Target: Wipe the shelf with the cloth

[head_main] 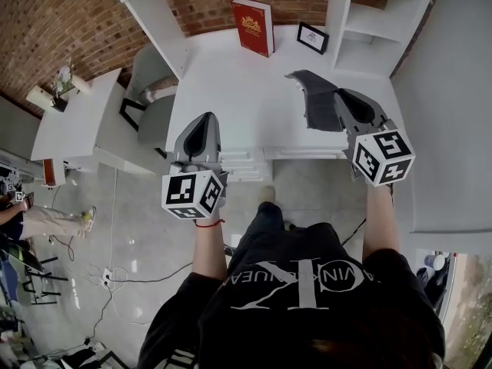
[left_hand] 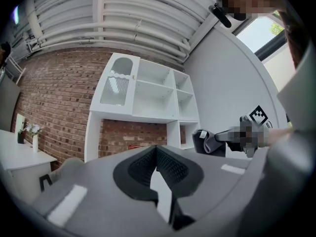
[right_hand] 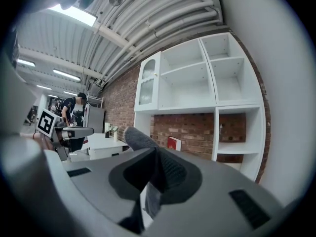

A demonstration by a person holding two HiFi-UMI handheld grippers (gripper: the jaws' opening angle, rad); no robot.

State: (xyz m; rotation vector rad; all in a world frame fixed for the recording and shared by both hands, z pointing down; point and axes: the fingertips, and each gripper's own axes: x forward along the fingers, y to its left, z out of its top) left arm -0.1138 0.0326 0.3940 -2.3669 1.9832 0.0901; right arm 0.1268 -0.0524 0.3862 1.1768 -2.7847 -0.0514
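A dark grey cloth (head_main: 314, 102) hangs over the white desk surface (head_main: 246, 98) below the shelf unit, with my right gripper (head_main: 344, 97) shut on it. In the right gripper view the cloth (right_hand: 139, 138) sticks up from between the closed jaws of the right gripper (right_hand: 155, 163). My left gripper (head_main: 201, 123) hovers over the desk's front left part. Its jaws meet at the tips with nothing between them (left_hand: 156, 151). From the left gripper view the cloth (left_hand: 206, 142) shows to the right, held up beside the white shelf unit (left_hand: 153, 90).
A red book (head_main: 252, 25) and a small framed picture (head_main: 312, 38) stand at the back of the desk by the brick wall. White shelf compartments (head_main: 369, 21) rise at the right. A grey chair (head_main: 154, 98) and a side table (head_main: 73, 118) are at the left.
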